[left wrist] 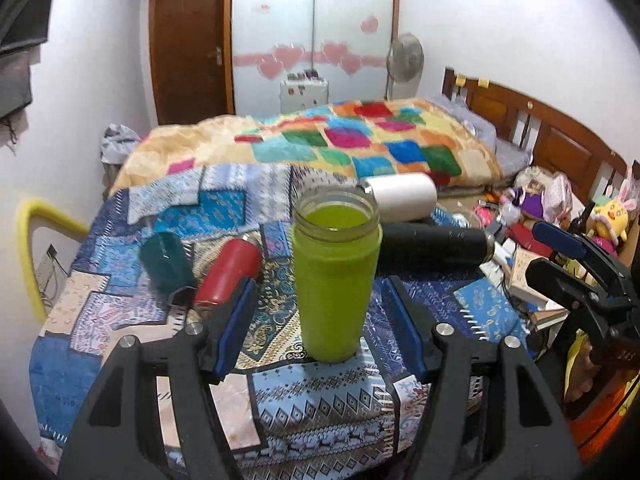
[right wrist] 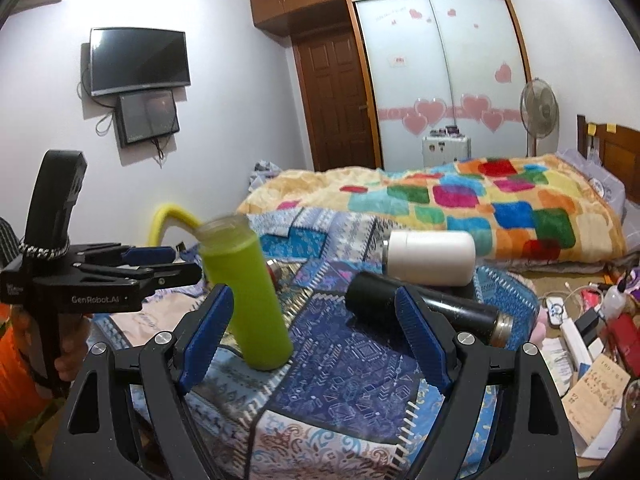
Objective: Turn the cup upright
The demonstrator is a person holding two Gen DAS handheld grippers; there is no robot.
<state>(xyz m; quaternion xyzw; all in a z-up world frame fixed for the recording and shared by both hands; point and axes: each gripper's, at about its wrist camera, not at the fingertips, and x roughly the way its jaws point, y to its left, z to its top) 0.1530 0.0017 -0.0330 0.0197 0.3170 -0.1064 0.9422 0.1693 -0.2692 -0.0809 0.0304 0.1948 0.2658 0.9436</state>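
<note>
A lime-green cup [left wrist: 337, 276] stands upright, mouth up, on the patterned cloth [left wrist: 320, 404]. My left gripper [left wrist: 320, 320] is open, its blue pads on either side of the cup's lower half without touching it. In the right wrist view the green cup [right wrist: 244, 292] stands left of centre. My right gripper [right wrist: 312, 340] is open and empty, just right of the cup. A black bottle [right wrist: 424, 312], a white cup [right wrist: 430, 258], a red cup [left wrist: 228, 272] and a teal cup [left wrist: 166, 262] lie on their sides.
The left gripper shows at the left of the right wrist view [right wrist: 132, 268], the right gripper at the right of the left wrist view [left wrist: 576, 264]. A bed with a colourful blanket [left wrist: 360, 140] is behind. Toys and boxes [left wrist: 560, 216] clutter the right.
</note>
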